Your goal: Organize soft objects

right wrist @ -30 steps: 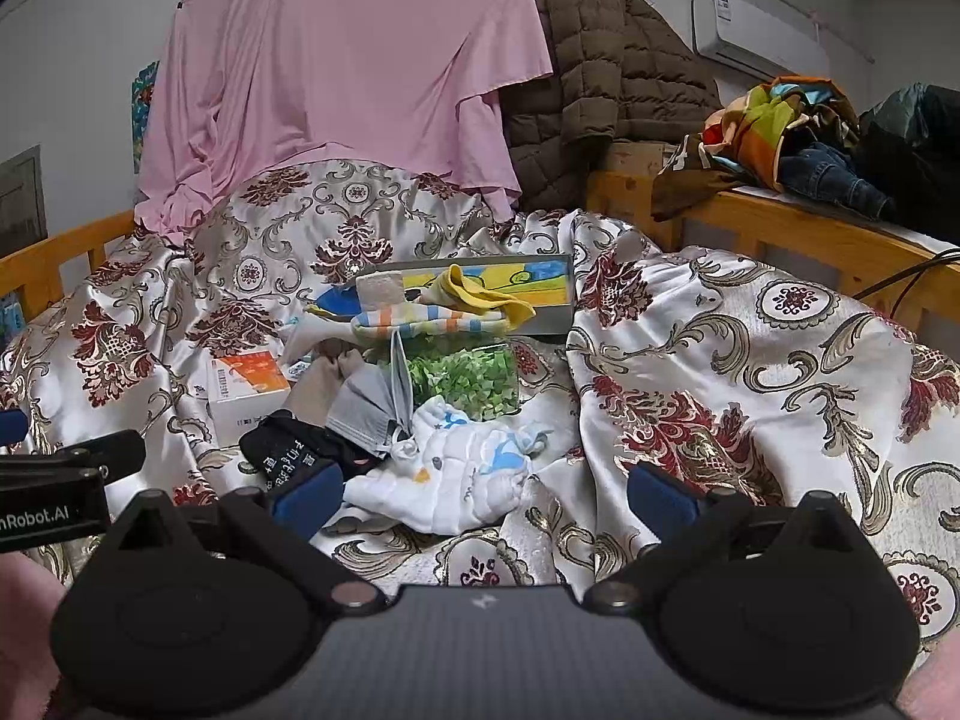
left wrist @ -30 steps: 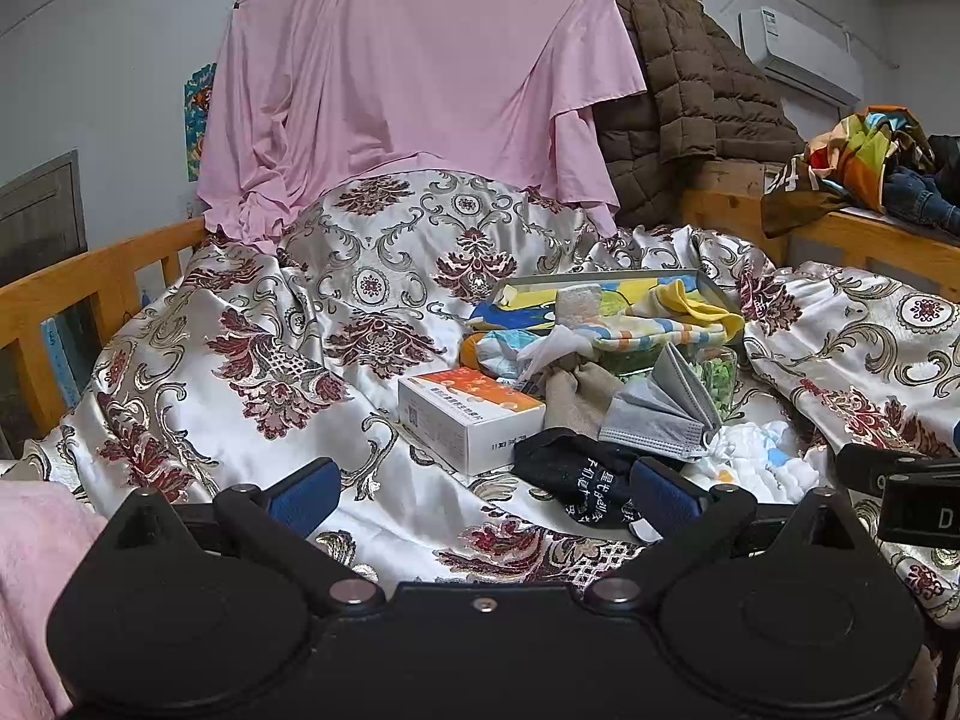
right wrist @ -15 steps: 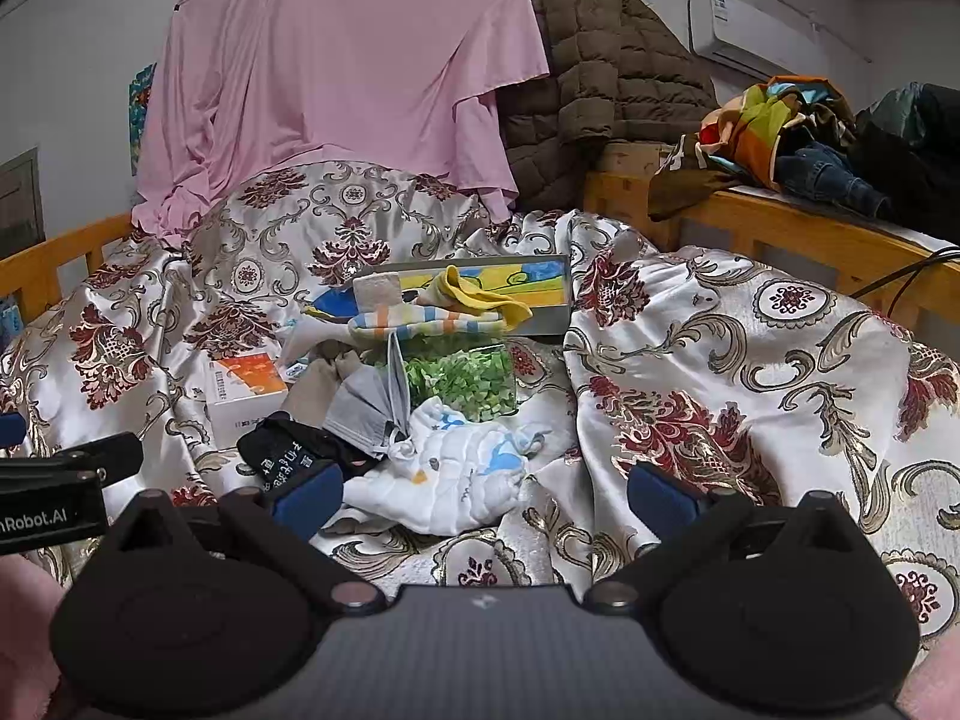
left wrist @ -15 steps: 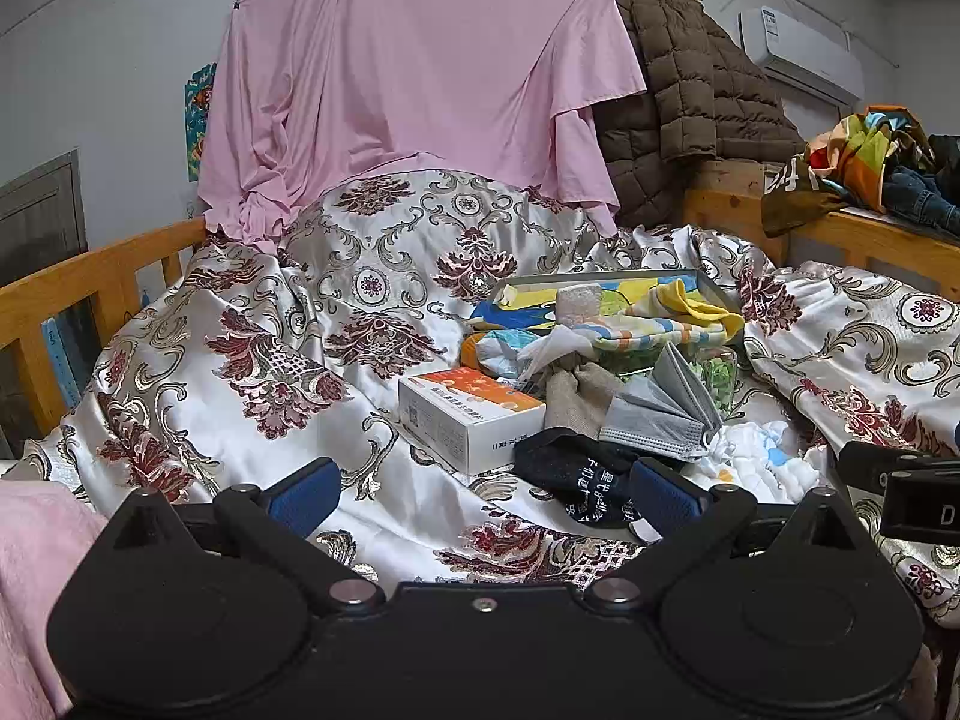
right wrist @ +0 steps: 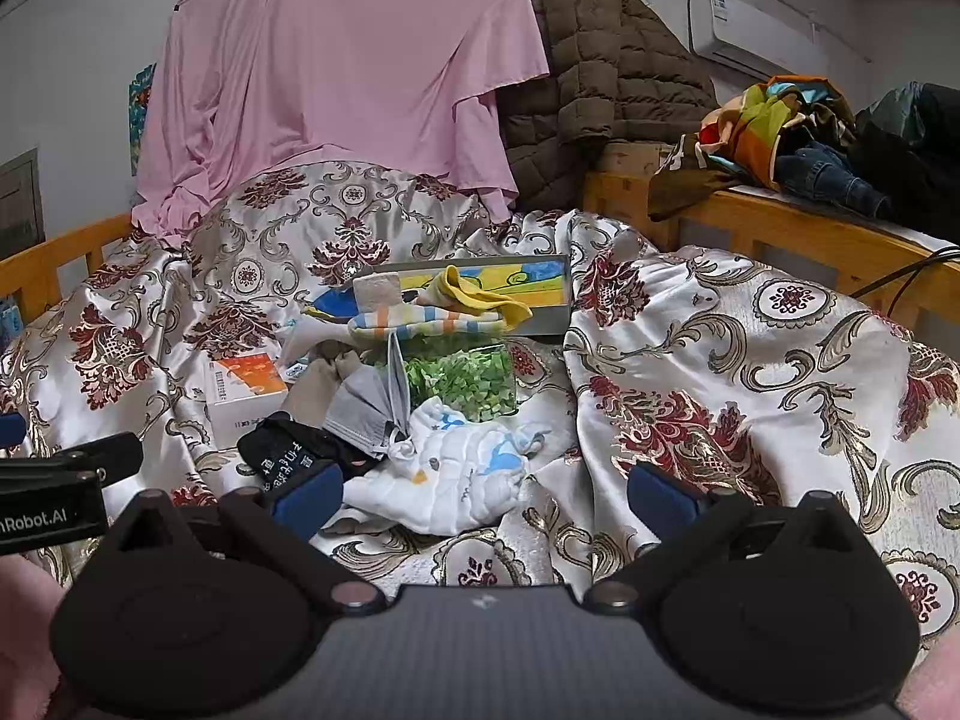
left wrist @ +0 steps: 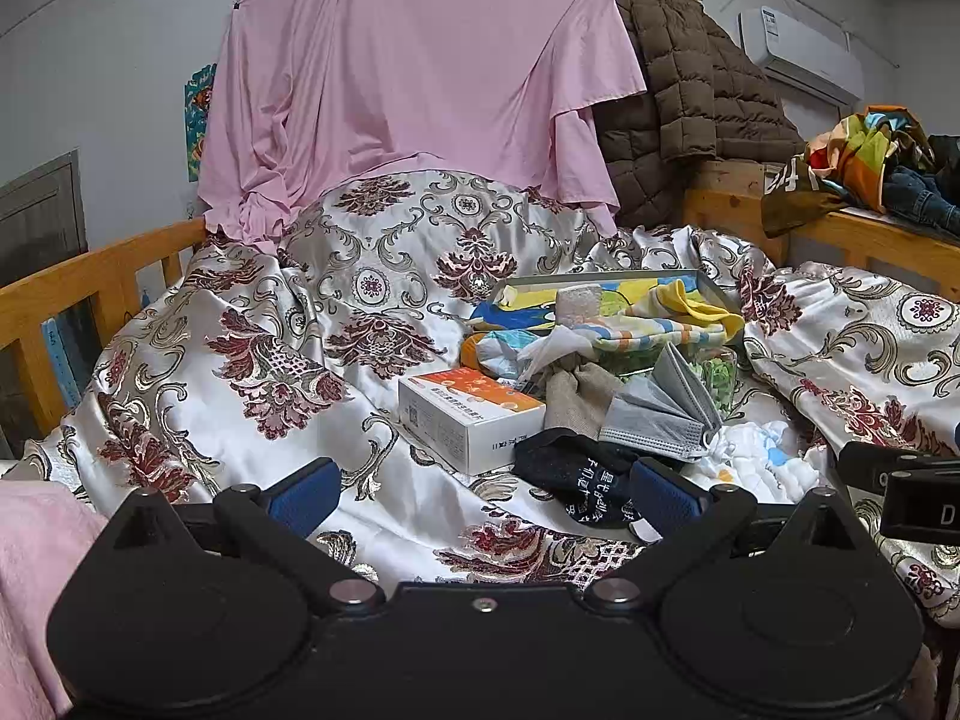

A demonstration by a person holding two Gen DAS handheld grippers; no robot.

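While both tongs hang wide open and empty over the bed (left wrist: 252, 396), nothing is gripped yet — the soft things lie heaped mid-bed before the tray (right wrist: 558, 300). The left tongs (left wrist: 480, 495) sit nearest the black sock (left wrist: 576, 474), the right tongs (right wrist: 483, 495) nearest the white cloth (right wrist: 456, 474). Best to pinch one loose fold at a time — clear of the box (left wrist: 468, 414) — so neighbours don't drag along.

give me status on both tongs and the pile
Left tongs open, empty. Right tongs open, empty, short of the white printed baby cloth. Black lettered sock and grey face mask untouched. White-and-orange cardboard box beside pile.
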